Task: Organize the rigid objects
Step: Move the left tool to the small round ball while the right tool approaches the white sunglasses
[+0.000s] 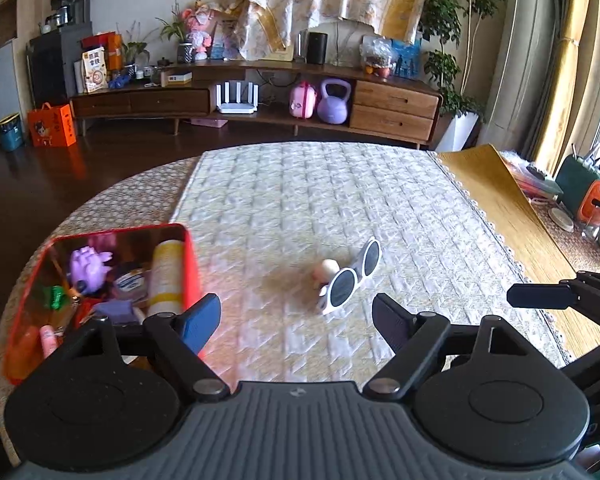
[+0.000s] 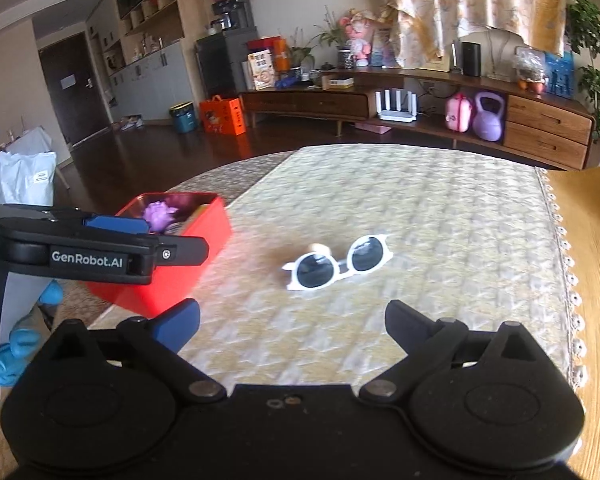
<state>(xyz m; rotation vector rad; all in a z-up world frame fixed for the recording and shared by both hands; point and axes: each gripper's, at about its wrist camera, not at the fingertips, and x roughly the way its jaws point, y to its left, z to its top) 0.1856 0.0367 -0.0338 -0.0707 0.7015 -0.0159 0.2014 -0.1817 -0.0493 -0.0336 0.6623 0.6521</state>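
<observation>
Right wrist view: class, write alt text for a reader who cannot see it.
White sunglasses with dark lenses lie on a quilted table cover, ahead of the open, empty right tool. A small pale object sits just behind them. To the left stands an open red tin holding a purple toy, with the left tool in front of it.

"GenRobot.AI" stands in white letters on the left gripper (image 2: 116, 222), seen left of the right gripper's view.

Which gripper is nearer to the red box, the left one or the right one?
Left. The left gripper hangs open right beside the red box, one fingertip close to its wall. The right gripper, also open, sits farther off, facing the white sunglasses.
</observation>
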